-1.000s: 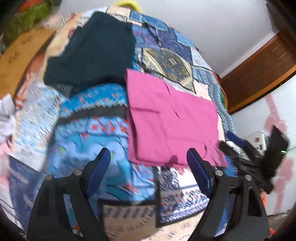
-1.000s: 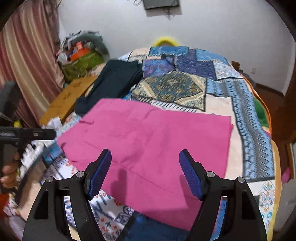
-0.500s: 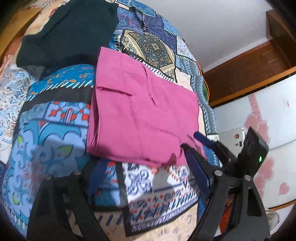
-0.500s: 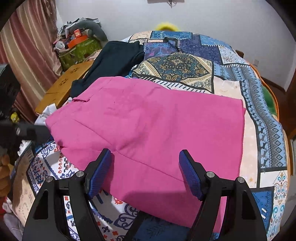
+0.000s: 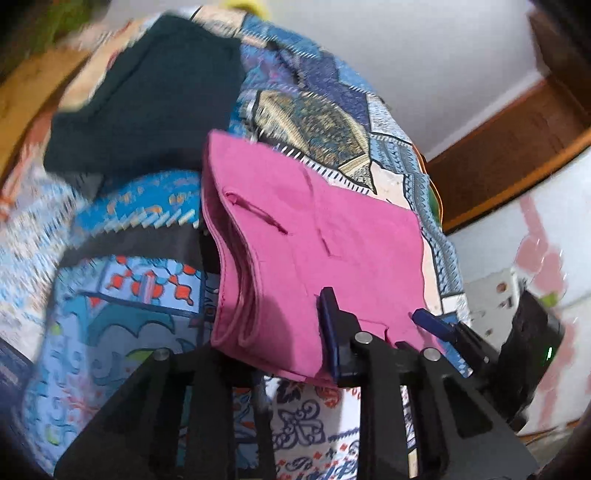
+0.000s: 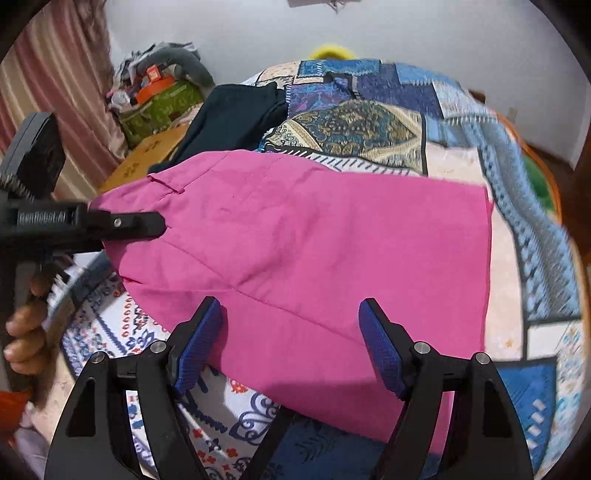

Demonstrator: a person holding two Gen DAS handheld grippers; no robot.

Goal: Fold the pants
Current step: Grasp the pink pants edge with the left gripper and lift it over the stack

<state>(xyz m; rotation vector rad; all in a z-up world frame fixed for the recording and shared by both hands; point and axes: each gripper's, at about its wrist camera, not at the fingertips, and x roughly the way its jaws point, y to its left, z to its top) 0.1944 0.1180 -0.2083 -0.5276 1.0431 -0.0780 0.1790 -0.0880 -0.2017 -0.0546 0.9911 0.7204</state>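
On the patchwork bed (image 6: 517,236), pink pants (image 6: 314,236) lie folded flat. Left claw (image 5: 332,332) pinches the near-left edge; right claw (image 6: 291,339) hovers spread. Soft, light, limp cloth: grip hems or corners.

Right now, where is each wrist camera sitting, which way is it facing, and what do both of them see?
Left wrist: on the left hand-held gripper, at the pink pants' end, looking across them along the patchwork bedspread; one blue finger shows.
Right wrist: on the right hand-held gripper, at the pants' long edge, facing the far wall; both fingers and the person's left hand show.
Shared: pink pants, dark garment, bedspread, each other's hand-held gripper.
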